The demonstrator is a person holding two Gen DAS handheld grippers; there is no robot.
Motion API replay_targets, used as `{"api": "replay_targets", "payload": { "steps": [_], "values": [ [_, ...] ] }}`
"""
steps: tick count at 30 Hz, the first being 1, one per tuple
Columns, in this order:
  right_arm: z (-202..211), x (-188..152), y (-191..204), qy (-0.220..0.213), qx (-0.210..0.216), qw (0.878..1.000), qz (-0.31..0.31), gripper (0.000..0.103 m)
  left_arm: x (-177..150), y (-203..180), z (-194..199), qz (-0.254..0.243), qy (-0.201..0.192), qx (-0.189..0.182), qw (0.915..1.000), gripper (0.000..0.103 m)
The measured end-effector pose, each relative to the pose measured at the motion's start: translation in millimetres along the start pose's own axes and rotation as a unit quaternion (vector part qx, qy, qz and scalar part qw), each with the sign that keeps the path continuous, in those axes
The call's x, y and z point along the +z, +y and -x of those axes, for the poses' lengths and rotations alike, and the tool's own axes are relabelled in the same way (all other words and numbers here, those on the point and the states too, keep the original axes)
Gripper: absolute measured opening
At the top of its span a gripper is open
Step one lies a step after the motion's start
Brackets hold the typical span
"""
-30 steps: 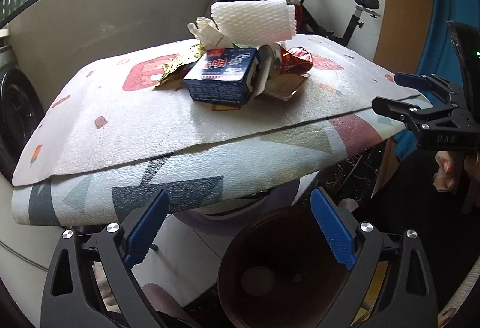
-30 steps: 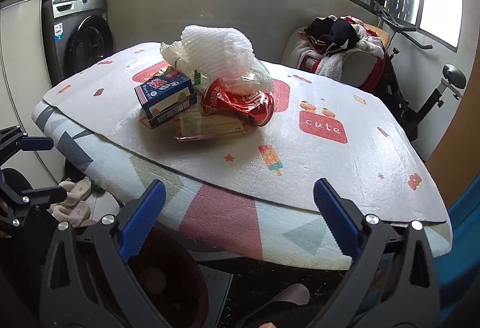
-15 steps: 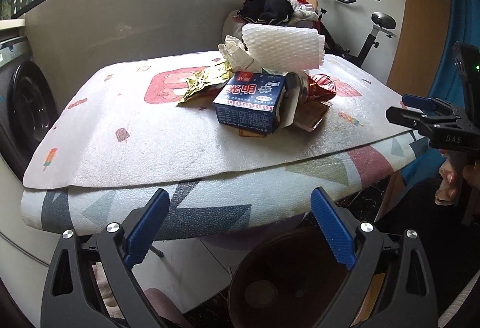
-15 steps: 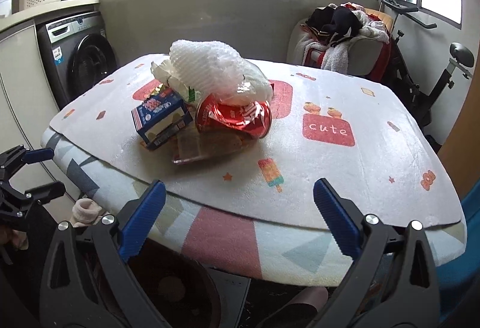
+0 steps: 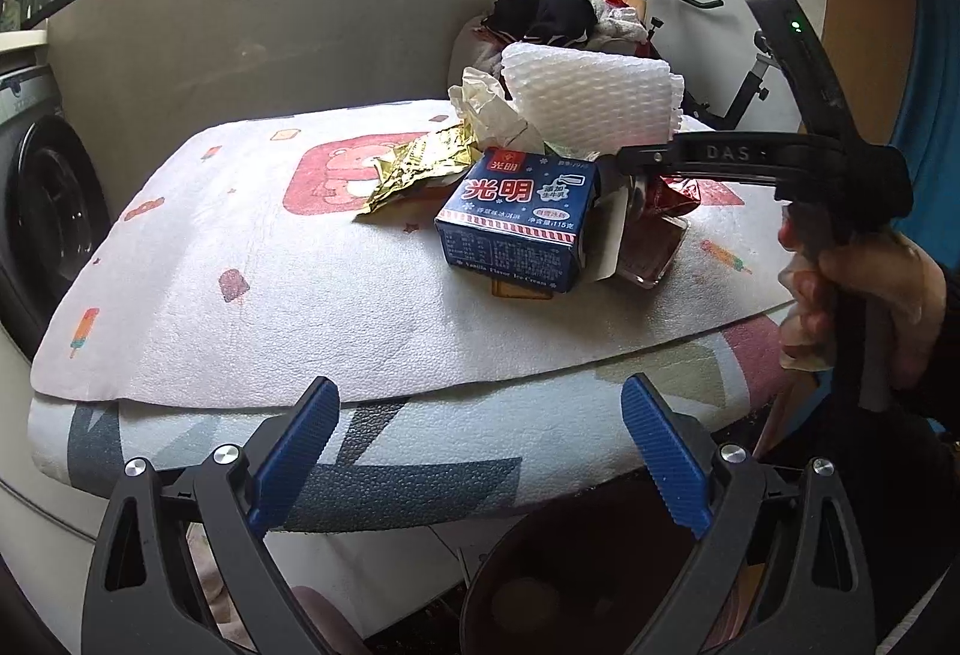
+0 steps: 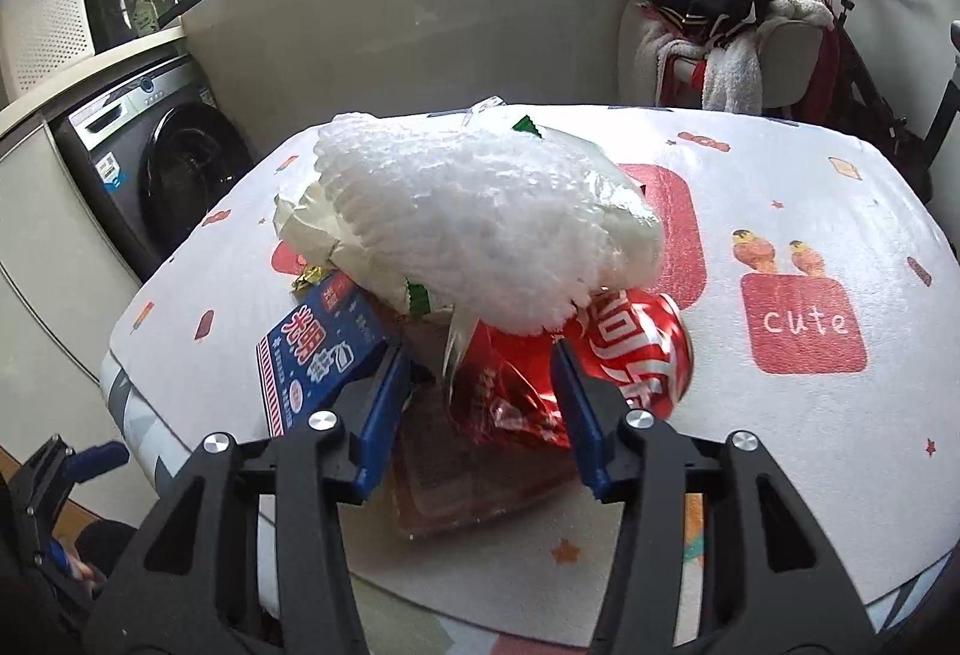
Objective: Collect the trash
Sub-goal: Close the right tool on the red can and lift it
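While right tongs (image 6: 480, 391) close around red wrapper (image 6: 510, 403), left tongs (image 5: 480, 439) apart, empty.

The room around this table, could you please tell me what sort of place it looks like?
Probably a home laundry or utility balcony: a front-loading washing machine stands along one side, an exercise bike sits in the corner, and a chair piled with clothes rests under large windows.
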State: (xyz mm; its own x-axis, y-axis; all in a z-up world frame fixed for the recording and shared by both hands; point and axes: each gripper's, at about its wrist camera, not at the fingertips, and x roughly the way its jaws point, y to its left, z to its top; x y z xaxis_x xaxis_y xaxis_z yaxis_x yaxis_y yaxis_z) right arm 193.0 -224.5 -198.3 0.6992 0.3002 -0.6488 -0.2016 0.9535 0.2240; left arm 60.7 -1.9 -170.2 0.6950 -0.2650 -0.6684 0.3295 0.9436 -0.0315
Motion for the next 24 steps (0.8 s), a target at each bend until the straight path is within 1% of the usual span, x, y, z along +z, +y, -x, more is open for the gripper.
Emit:
{"api": "replay_targets", "payload": {
  "steps": [2,4,5,6,7,14,18,21,24],
  "values": [
    [-12.0,3.8,5.5,0.011,-0.018,1.0,0.006,0.051,1.2,-0.5,-3.6,-0.001,0.002,-0.001,1.0,0.093],
    [-22.1,5.2,9.8,0.025,-0.046,0.998,0.018,0.051,3.1,-1.2,-6.7,-0.002,0.005,-0.005,1.0,0.093],
    [-24.4,4.6,11.3,0.027,-0.056,0.998,0.024,0.049,4.5,-1.2,-8.2,-0.001,0.006,-0.009,0.9999,0.093],
    [-24.5,3.3,11.4,0.029,-0.058,0.998,0.028,0.039,6.3,-0.9,-9.7,0.001,0.007,-0.012,0.9999,0.094],
    [-23.3,1.9,11.6,0.031,-0.06,0.997,0.03,0.036,8.1,-0.6,-10.7,0.004,0.006,-0.014,0.9999,0.095],
    [14.1,-16.6,-5.2,0.012,-0.047,0.998,0.031,0.033,21.8,-2.3,-17.9,0.01,0.0,-0.026,0.9996,0.096],
    [37.0,-31.3,-12.4,0.004,-0.04,0.999,0.029,0.031,32.8,-1.9,-27.0,0.015,0.01,-0.03,0.9994,0.096],
    [52.6,-41.6,-21.8,-0.003,-0.044,0.999,0.023,0.028,40.9,-5.1,-34.0,0.002,0.02,-0.033,0.9993,0.096],
    [66.4,-46.9,-35.5,-0.013,-0.056,0.998,0.012,0.027,47.5,-11.1,-38.1,-0.017,0.02,-0.033,0.9991,0.096]
  ]
}}
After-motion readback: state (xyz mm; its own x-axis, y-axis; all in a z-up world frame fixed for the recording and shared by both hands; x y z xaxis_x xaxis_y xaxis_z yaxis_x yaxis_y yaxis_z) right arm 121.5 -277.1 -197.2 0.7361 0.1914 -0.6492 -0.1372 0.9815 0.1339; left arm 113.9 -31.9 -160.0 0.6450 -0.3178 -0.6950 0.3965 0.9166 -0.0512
